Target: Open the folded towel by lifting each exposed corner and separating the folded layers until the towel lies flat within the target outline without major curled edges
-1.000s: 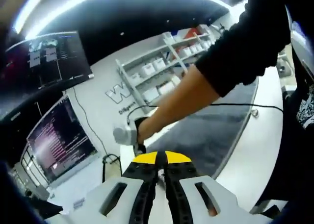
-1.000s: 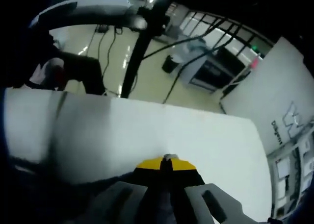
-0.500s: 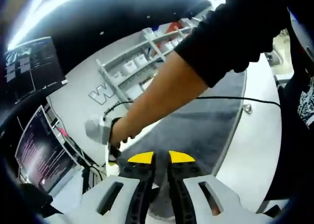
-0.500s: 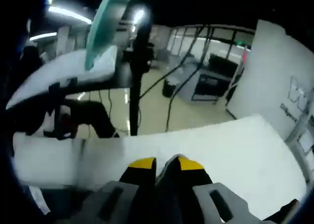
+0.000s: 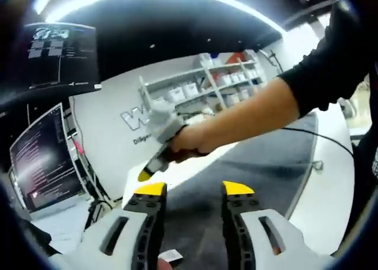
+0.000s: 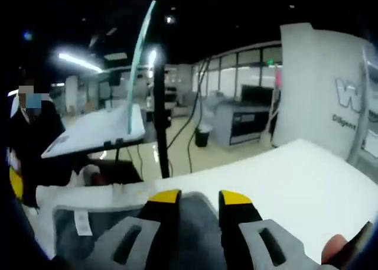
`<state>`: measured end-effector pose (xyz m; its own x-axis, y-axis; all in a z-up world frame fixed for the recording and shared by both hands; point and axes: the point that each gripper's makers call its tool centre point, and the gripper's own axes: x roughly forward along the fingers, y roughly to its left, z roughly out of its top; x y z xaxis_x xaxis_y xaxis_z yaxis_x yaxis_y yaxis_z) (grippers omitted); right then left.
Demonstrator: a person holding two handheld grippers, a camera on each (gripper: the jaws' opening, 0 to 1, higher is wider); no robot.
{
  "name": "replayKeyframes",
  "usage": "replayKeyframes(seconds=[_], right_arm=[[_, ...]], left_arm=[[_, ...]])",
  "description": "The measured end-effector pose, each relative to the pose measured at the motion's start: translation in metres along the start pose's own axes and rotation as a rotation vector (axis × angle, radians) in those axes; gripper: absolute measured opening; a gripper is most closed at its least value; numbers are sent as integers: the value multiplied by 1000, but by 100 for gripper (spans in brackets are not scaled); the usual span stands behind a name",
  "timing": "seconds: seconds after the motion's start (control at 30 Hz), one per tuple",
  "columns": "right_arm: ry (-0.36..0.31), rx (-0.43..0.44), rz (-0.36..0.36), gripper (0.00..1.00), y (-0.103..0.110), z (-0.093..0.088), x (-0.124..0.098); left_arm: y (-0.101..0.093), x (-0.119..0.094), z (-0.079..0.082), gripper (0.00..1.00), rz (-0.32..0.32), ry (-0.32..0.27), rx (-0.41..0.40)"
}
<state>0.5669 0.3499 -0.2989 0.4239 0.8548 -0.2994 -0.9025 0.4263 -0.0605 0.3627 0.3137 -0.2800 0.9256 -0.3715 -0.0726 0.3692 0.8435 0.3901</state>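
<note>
While jaws gape, towel (image 6: 195, 223) lies between them.

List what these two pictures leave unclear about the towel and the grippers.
- Towel, left gripper view: near edge cut off by the left gripper and the person's arm; flatness unclear.
- Towel, right gripper view: mostly behind the right gripper; its label is too blurred to read.
- Target outline: not discernible on the table.

Left claw (image 5: 194, 190) and right claw (image 6: 199, 197) agape.
</note>
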Motion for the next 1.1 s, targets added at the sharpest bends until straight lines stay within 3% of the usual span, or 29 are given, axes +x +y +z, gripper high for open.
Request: replayKeyframes(seconds=[0.07,0.13,0.17,0.2,0.27,0.3,0.33,0.37,0.4,0.43,0.47,0.5,0.57,0.67,0.7,0.77,0.87,0.97,1.1], right_arm=[[-25,25,-61,51,-18,-2,-21],[-49,35,-127,77,-31,-9,-47],[-20,-39,-158,88,-34,-19,-65],[-35,-112,-203,98,-39,-20,-81],[-50,-225,-276,99,-44,-23,-117],[-74,-224,-308,99,-51,-23,-138],[-81,-202,-301,99,-51,-25,-149],[-106,-169,-352,99,-58,-26,-170],[-112,-87,-329,99,-56,-33,-184],[-68,-75,-267,93,-53,-42,-196],[-75,-51,-305,81,-63,-45,-217],[-92,-3,-344,66,-74,-51,-243],[-81,56,-389,52,-86,-65,-275],[-75,106,-437,78,-106,-87,-325],[-88,130,-498,83,-112,-95,-344],[-62,102,-588,89,-128,-111,-377],[-44,99,-645,99,-136,-131,-409],[-43,112,-678,100,-137,-149,-441],[-12,101,-741,100,-131,-169,-483]], left_arm=[[13,2,6,50,62,-37,-39],[32,0,17,54,149,-96,-93],[38,-1,23,59,184,-131,-104],[41,-2,28,65,206,-154,-123],[36,1,34,78,190,-180,-150],[31,4,37,80,169,-196,-179],[28,7,42,81,157,-219,-213],[27,9,45,79,157,-235,-240],[25,10,48,75,160,-244,-266],[25,11,50,71,168,-252,-275],[22,12,53,64,164,-257,-271],[19,13,56,64,166,-269,-271],[12,17,60,71,170,-269,-268],[-2,27,58,81,138,-239,-236],[-8,31,56,84,116,-225,-227],[-21,39,51,92,65,-200,-221],[-30,49,40,100,39,-153,-220],[-40,60,24,100,18,-100,-214],[-59,67,-4,100,-23,-17,-268]])
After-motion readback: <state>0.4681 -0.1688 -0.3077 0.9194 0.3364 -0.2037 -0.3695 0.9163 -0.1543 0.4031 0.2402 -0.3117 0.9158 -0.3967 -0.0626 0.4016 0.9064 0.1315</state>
